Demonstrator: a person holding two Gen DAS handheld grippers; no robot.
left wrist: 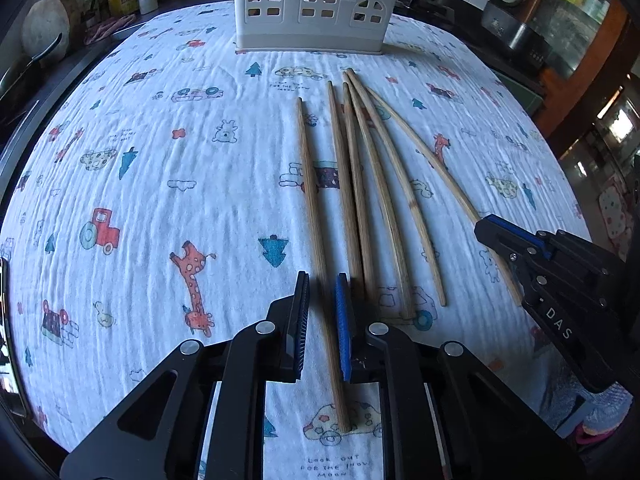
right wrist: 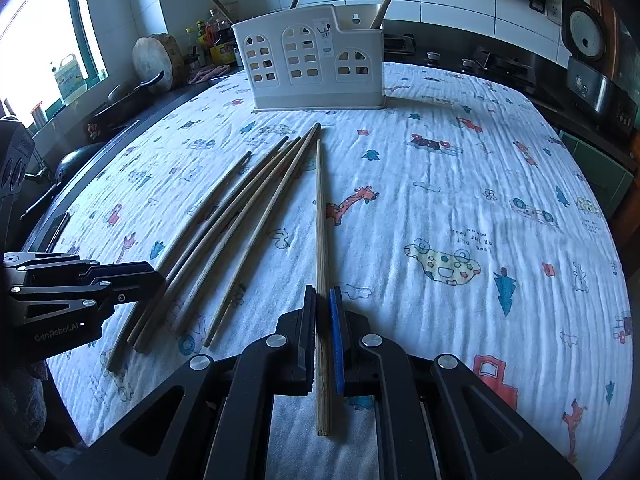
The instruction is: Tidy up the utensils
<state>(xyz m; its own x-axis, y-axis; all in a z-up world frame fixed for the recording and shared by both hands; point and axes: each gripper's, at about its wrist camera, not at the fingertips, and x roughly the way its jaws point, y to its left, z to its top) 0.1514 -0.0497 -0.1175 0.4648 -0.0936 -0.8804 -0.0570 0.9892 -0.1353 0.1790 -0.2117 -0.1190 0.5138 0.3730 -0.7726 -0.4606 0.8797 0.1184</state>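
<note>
L gripper [left wrist: 322,276], black w/ one blue pad, straddles the leftmost bamboo chopstick [left wrist: 310,184]. Its jaws are narrow, but in the left wrist view a thin gap shows between the stick and the black pad; the stick runs close along the blue pad, contact unclear, so no firm clamp visible. That stick lies flat on the white crinkled cloth printed w/ giraffes, cars and trees [left wrist: 160,160], its near end passing under the gripper body, its far end pointing ahead.

R gripper [right wrist: 323,292] is clenched on the rightmost pale bamboo chopstick [right wrist: 321,216]: both pads press its sides, the butt end sticks out behind the pads, and the tip reaches ahead twd the holder. Whether the far part rests on the cloth can't be told.

Between the 2 grippers, four more bamboo chopsticks [left wrist: 380,184] lie on the cloth, fanned, far tips bunched close together, near ends spread apart; some touch or cross near the tips.

Straight ahead of both grippers, well beyond the stick tips, stands the white plastic utensil holder w/ arched window cut-outs [left wrist: 312,4]. A few sticks already stand in it [right wrist: 386,0], leaning, in its R-side compartment.
</note>
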